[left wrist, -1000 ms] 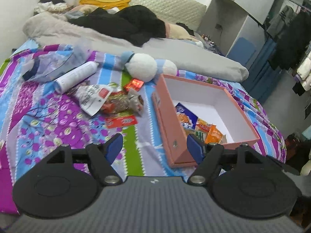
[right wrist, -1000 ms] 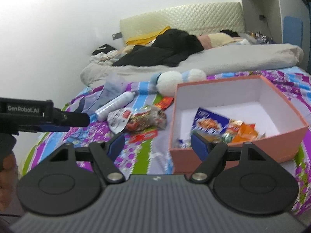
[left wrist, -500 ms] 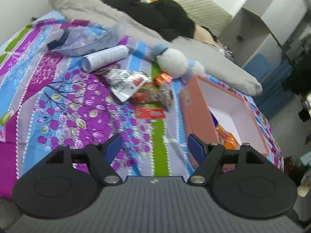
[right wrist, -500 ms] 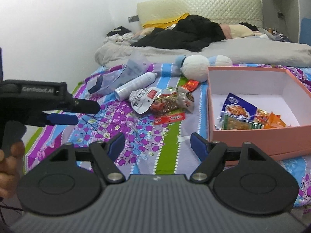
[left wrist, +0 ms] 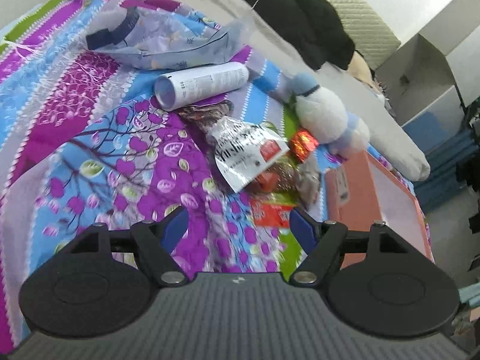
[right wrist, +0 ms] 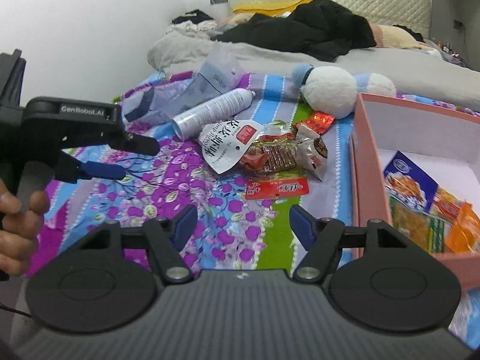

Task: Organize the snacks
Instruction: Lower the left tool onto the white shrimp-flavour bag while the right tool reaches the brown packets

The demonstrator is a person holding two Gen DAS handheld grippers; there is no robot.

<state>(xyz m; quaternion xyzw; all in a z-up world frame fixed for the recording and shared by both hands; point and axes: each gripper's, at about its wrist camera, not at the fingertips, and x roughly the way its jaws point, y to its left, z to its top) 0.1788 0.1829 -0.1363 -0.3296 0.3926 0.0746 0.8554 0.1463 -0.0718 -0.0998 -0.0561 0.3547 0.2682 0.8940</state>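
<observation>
Loose snack packets (right wrist: 264,153) lie heaped on the bed (right wrist: 192,192) beside the pink box (right wrist: 367,180), now nearer in both views. Right gripper (right wrist: 241,219) jaws have just been narrowing, nothing between them; left gripper (left wrist: 238,222) stays spread, empty. A pick-up looks imminent.

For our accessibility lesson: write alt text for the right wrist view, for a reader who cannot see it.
Open right gripper, jaws just narrowed around nothing, hovers over a floral bedspread near loose snack packets. A pink box with snacks sits right; the open left gripper enters left.
</observation>
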